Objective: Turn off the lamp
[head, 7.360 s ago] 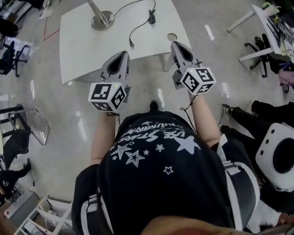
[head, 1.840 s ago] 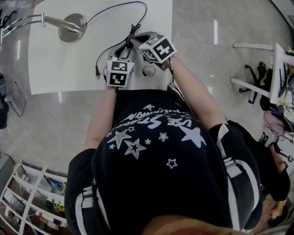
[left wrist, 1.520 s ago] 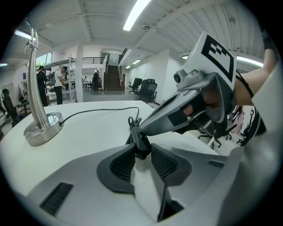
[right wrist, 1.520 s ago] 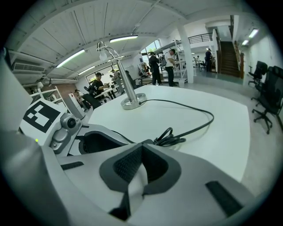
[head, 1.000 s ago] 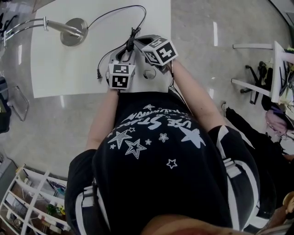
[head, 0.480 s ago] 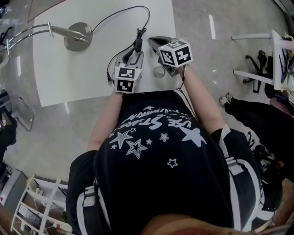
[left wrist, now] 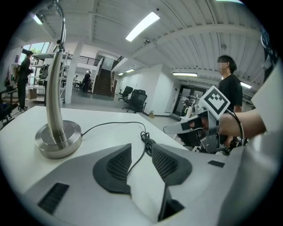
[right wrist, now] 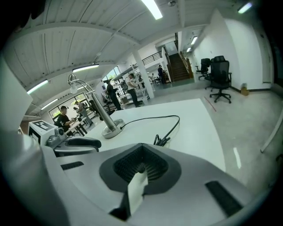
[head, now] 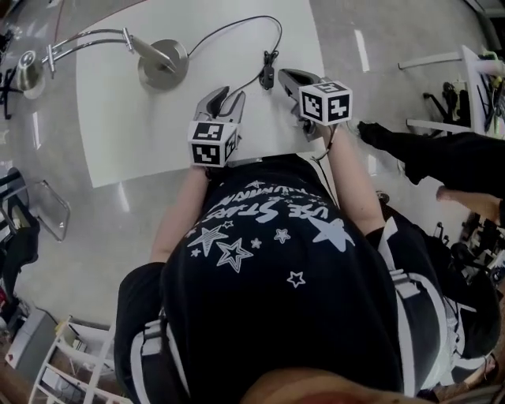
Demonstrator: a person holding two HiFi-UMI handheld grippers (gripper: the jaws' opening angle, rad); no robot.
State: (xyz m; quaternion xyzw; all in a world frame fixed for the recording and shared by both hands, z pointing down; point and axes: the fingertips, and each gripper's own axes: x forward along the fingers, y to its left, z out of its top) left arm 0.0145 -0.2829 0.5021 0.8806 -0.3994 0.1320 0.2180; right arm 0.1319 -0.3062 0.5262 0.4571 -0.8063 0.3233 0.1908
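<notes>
Jaws of the left gripper [left wrist: 140, 152] are held apart in the left gripper view, with nothing pressed between the ribbed pads. Only bare table top and a stretch of the black cord [left wrist: 143, 137] are seen through the gap. In the right gripper view the pads of the right gripper [right wrist: 141, 153] are brought together, and nothing is clamped between them. In the head view both tools are held over the near edge of the white table [head: 118, 134]. The left gripper [head: 225, 99] is placed just above the centre of the frame, with the right gripper [head: 284, 73] near it on its right. The inline switch [head: 267, 77] on the cord [head: 237, 24] is found on the table just left of the right gripper's tip. From there the cord is looped up and across to the lamp [head: 162, 63]. The lamp's round metal base is set on the table at the upper left of the frame, well apart from both tools. Its curved arm is extended beyond the table's left edge to a small head [head: 26, 71]. Whether the lamp is lit cannot be told. In the right gripper view the lamp [right wrist: 106, 117] is seen at centre left, beyond the left gripper [right wrist: 77, 143].
</notes>
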